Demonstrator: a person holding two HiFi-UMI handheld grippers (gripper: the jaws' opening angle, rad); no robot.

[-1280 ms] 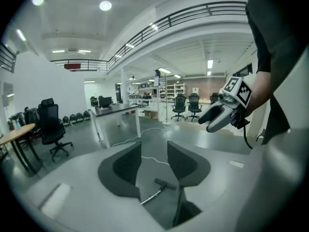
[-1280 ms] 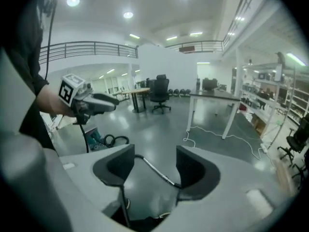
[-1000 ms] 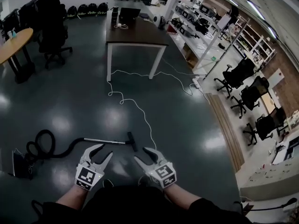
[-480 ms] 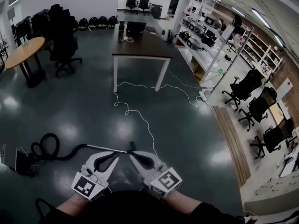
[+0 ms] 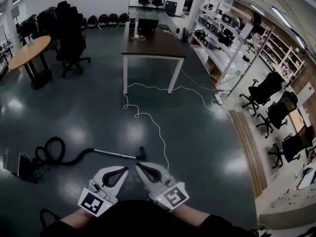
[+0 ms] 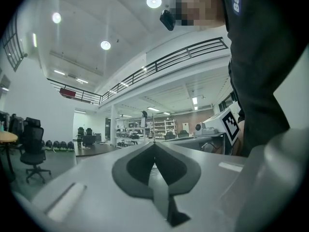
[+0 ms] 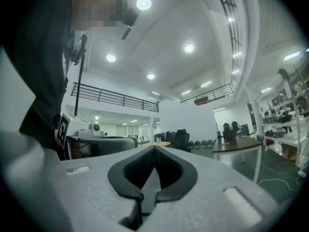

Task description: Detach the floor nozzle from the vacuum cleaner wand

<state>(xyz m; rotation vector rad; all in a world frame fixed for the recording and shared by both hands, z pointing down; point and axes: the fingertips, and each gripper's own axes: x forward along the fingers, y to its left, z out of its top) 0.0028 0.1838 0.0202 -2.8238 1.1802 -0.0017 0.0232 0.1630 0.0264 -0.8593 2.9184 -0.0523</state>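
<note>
The vacuum cleaner lies on the dark floor in the head view: its body (image 5: 12,163) at the left, a coiled black hose (image 5: 49,149), then the thin metal wand (image 5: 116,155) ending in the black floor nozzle (image 5: 142,153), still joined to it. My left gripper (image 5: 126,170) and right gripper (image 5: 138,166) hover close to my body, short of the nozzle, tips nearly meeting. Both have just closed and are shut with nothing between the fingers. In the left gripper view the left gripper (image 6: 154,144) points level across the room, as does the right gripper (image 7: 154,148) in its own view.
A white cable (image 5: 153,127) snakes over the floor from a dark table (image 5: 153,43) to near the nozzle. A round wooden table (image 5: 27,51) and office chairs (image 5: 71,38) stand far left. Shelving (image 5: 232,38) and more chairs (image 5: 276,112) line the right.
Both grippers' jaws went from wide open to shut. The two grippers rose and their tips drew together. The vacuum has not moved on the floor.
</note>
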